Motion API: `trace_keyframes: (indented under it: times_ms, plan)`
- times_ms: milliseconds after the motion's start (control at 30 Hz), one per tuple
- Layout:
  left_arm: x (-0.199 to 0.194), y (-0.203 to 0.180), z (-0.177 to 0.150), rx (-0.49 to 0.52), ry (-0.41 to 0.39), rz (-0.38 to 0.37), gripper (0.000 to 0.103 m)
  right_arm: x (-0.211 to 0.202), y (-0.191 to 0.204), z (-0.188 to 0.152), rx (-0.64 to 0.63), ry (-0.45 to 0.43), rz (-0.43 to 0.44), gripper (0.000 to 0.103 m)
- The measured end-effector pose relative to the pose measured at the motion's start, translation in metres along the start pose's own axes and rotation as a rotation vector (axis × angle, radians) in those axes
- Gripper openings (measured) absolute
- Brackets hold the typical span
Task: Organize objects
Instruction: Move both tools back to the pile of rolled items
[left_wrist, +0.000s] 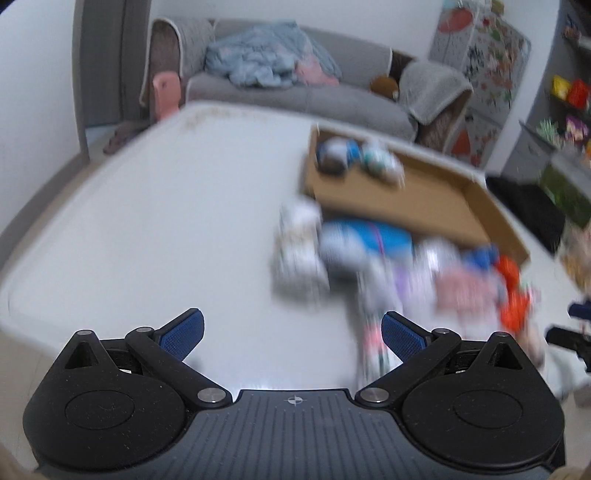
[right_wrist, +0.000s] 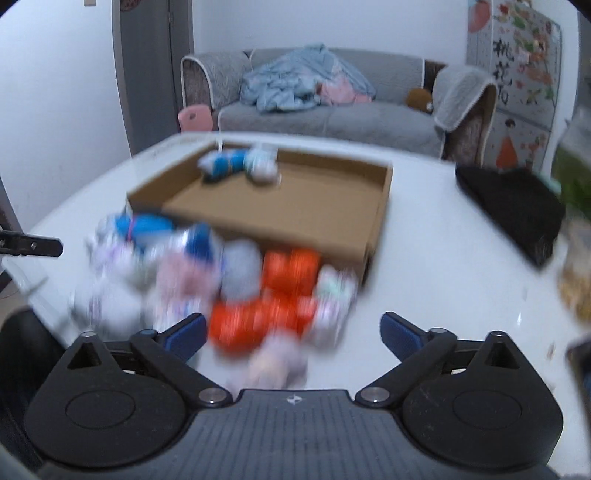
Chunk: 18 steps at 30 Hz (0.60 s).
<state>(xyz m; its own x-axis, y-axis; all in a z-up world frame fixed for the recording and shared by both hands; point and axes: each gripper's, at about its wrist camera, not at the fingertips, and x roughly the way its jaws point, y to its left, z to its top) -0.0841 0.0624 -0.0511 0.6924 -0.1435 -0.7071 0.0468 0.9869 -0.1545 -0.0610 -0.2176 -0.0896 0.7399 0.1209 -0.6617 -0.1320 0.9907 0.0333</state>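
A shallow cardboard box (right_wrist: 380, 206) lies on the white table (right_wrist: 424, 258), also in the left wrist view (left_wrist: 436, 199). Two rolled blue-and-white sock bundles (right_wrist: 240, 162) lie in its far corner, seen too in the left wrist view (left_wrist: 354, 155). A blurred pile of rolled socks (right_wrist: 229, 280), white, blue, pink and orange, lies in front of the box, also in the left wrist view (left_wrist: 388, 258). My left gripper (left_wrist: 293, 332) is open and empty over bare table, left of the pile. My right gripper (right_wrist: 293, 332) is open, with the orange bundles (right_wrist: 266, 314) just ahead between its fingers.
A black cloth item (right_wrist: 517, 210) lies on the table's right side. A grey sofa (right_wrist: 332, 114) with blue bedding stands behind the table. A pink chair (right_wrist: 194, 116) is at the far left edge. Shelves with goods (left_wrist: 565, 110) stand at the right.
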Motion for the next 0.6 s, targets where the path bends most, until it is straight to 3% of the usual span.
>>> trace_keyframes:
  times_ms: [133, 333, 600]
  plan:
    - [0.003, -0.014, -0.024, 0.038, 0.027, -0.007, 0.102, 0.016, 0.009, -0.017, -0.016, 0.002, -0.01, 0.093]
    - [0.02, -0.031, -0.034, 0.109, 0.045, -0.008, 0.102, 0.041, 0.012, -0.011, -0.047, 0.018, -0.015, 0.084]
    - [0.042, -0.044, -0.029, 0.219, 0.019, 0.018, 0.1, 0.034, -0.001, -0.022, -0.047, 0.004, -0.025, 0.067]
